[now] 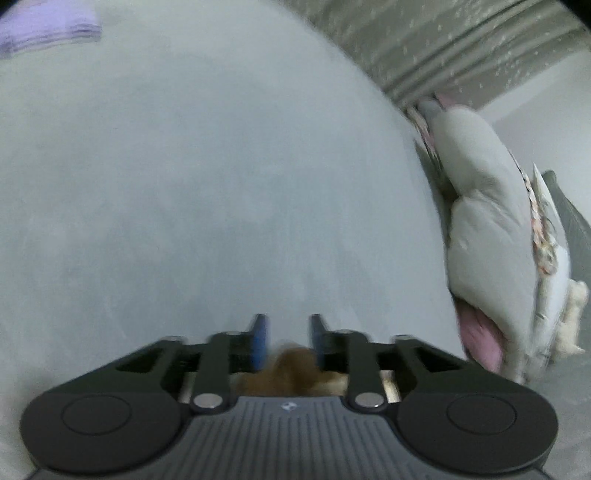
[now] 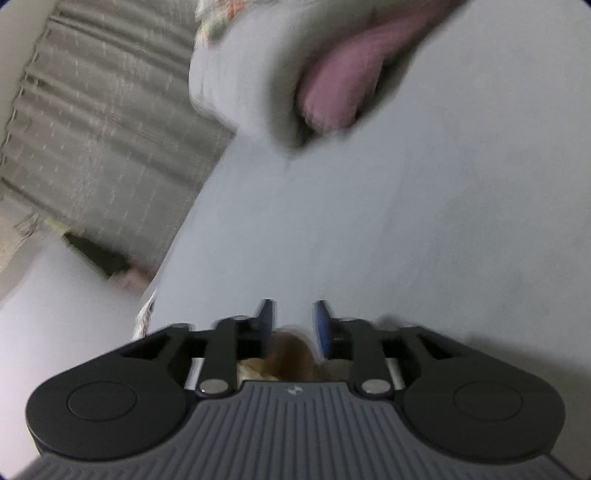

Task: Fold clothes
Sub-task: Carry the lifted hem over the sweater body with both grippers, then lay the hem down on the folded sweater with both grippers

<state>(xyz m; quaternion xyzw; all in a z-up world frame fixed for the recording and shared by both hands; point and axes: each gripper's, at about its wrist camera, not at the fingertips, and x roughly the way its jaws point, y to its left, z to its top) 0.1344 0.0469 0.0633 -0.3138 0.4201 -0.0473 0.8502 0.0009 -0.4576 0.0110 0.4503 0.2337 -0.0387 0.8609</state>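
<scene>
Both views are motion-blurred. In the left wrist view my left gripper point(image 1: 286, 334) has its blue-padded fingers narrowly apart with a brown fabric bunch point(image 1: 291, 363) between them, low behind the pads. In the right wrist view my right gripper point(image 2: 293, 325) stands the same way, with brown fabric point(image 2: 291, 356) between its fingers. Both hang over a pale grey bed sheet point(image 1: 203, 166). A pile of clothes point(image 1: 491, 206), grey, pink and patterned, lies at the right of the left view and at the top of the right wrist view point(image 2: 280, 74).
A folded lilac garment point(image 1: 48, 29) lies at the far left on the sheet. Grey patterned curtains point(image 2: 96, 122) hang beyond the bed edge. A dark object point(image 2: 99, 258) sits on the floor by the curtain.
</scene>
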